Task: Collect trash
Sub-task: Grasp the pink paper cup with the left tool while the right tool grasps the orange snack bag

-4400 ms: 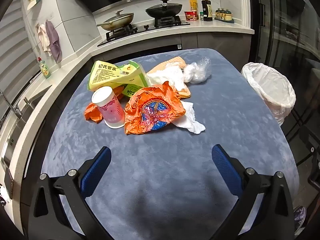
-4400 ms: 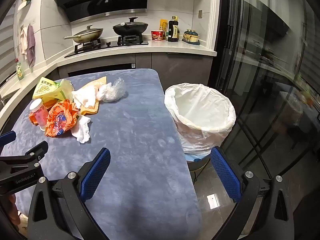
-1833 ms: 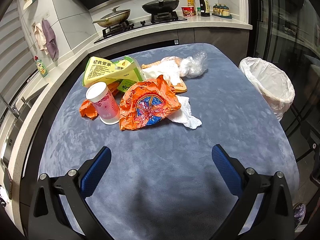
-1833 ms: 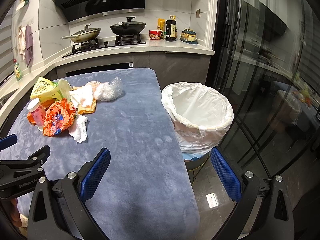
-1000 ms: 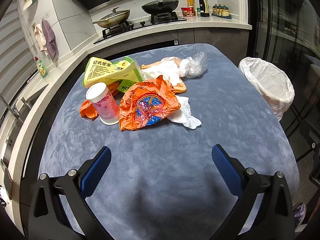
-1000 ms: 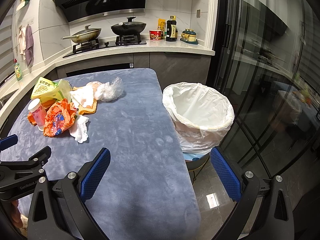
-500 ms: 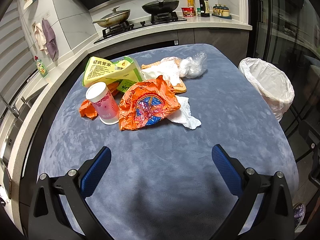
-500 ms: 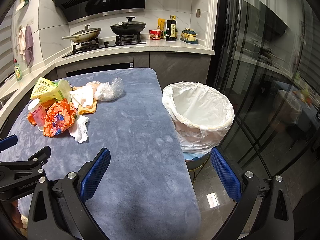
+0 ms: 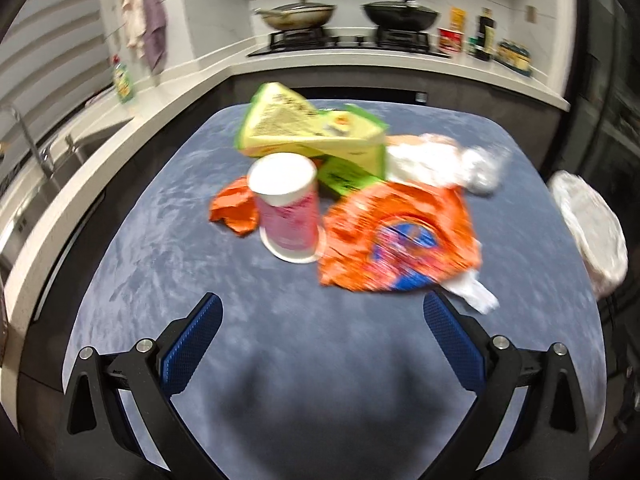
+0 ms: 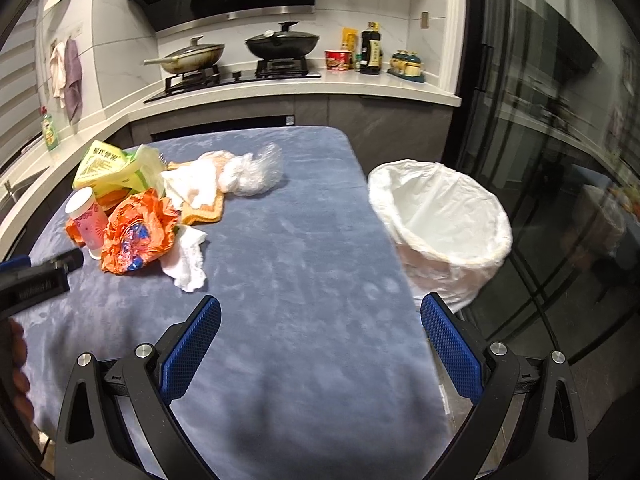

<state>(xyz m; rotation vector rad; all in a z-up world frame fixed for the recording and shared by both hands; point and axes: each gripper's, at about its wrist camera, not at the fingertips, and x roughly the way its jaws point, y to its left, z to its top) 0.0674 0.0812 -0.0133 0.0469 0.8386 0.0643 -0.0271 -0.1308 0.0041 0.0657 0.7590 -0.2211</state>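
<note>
A heap of trash lies on the blue-grey table (image 9: 320,344): a pink and white paper cup (image 9: 287,208) standing upside down, an orange foil wrapper (image 9: 398,240), a yellow-green box (image 9: 308,128), white tissues (image 9: 472,294) and a clear plastic bag (image 9: 484,166). My left gripper (image 9: 320,312) hovers open just short of the cup and wrapper, holding nothing. My right gripper (image 10: 320,316) is open and empty over the table's right part. The same heap, with cup (image 10: 86,216) and wrapper (image 10: 138,236), lies to its left. A white-lined bin (image 10: 440,220) stands off the table's right edge.
A kitchen counter (image 10: 304,84) with a stove, two pans and bottles runs behind the table. A sink (image 9: 48,160) sits at the left. Dark glass doors (image 10: 560,120) close off the right side. The left gripper's body (image 10: 36,280) shows at the right view's left edge.
The left gripper has moved forward and left, closer to the cup and orange wrapper; its view is motion-blurred. The right gripper has also advanced over the table. Both stayed open.
</note>
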